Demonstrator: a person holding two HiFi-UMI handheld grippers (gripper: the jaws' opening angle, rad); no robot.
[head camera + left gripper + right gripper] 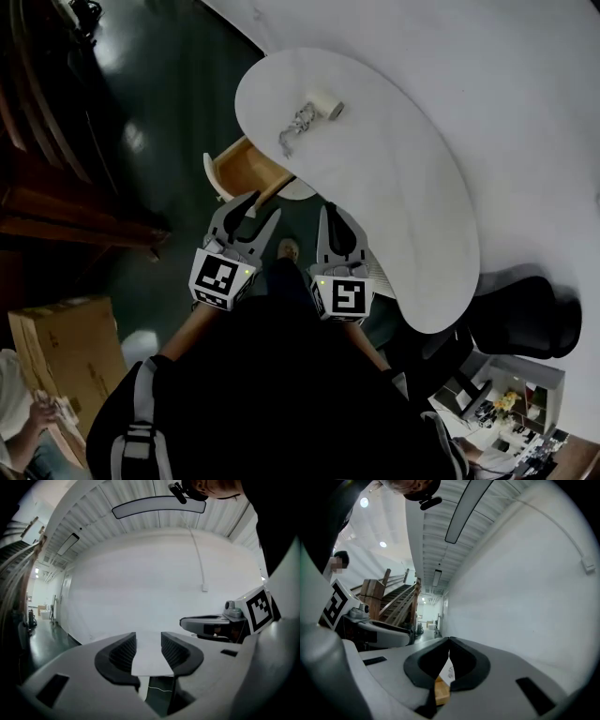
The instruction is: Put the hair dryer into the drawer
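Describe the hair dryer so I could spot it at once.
Find the white curved table that fills the middle of the head view. Near its upper end lies the hair dryer, a small white body with a grey cord bunched beside it. Nothing else sits on the tabletop; the open wooden drawer is lower, off the table's left edge.

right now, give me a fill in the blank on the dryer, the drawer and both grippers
1. The dryer lies on the white ___.
2. The wooden drawer is ___, not shut.
3. The left gripper has its jaws ___, with nothing between them.
4. The right gripper has its jaw tips ___, holding nothing.

Missing words: table; open; apart; together
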